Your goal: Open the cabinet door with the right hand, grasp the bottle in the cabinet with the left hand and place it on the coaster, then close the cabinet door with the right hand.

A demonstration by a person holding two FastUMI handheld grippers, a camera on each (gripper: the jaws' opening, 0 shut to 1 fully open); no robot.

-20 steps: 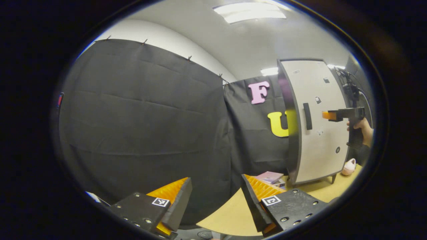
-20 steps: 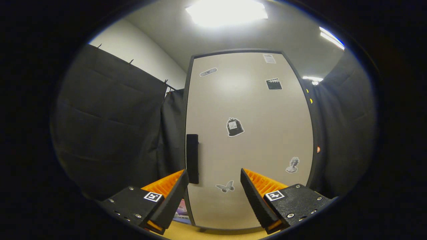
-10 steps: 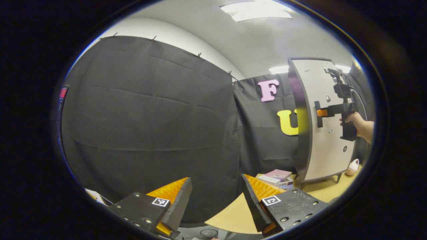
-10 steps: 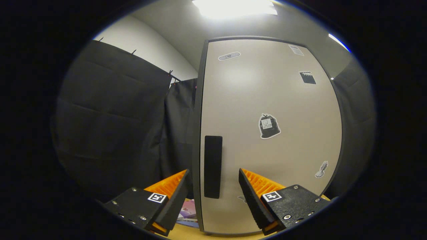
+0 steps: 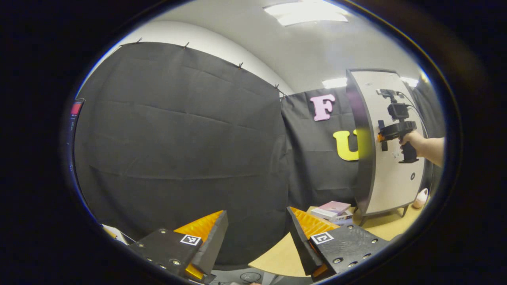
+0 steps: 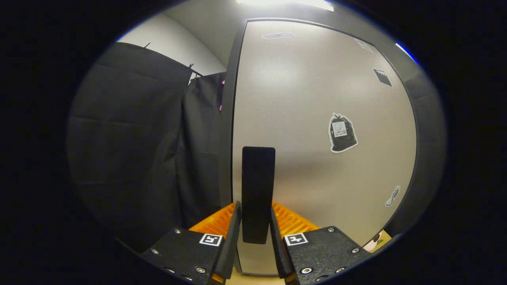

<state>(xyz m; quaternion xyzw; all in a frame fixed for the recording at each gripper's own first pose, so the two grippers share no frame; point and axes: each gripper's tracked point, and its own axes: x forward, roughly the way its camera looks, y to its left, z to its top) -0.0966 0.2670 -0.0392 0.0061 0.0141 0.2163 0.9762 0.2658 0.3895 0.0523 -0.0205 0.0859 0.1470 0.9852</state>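
1. At the lower edge of the left gripper view, your left gripper (image 5: pixel 255 241) hung wide open over the table (image 5: pixel 277 255), far from the cabinet door (image 5: pixel 390 166).
2. Farther right there, your hand (image 5: pixel 412 139) held the right gripper (image 5: pixel 381 137) at the handle (image 5: pixel 382 134).
3. Up close in the right gripper view, your right gripper (image 6: pixel 254 233) had narrowed around the handle (image 6: pixel 258 186) since half a second earlier; whether it touched, I cannot tell.

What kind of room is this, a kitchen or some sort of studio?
Likely a recording booth, not a kitchen: black cloth hangs as walls, a small cabinet stands on a wooden table, and a person's hand holds the right gripper at its handle.
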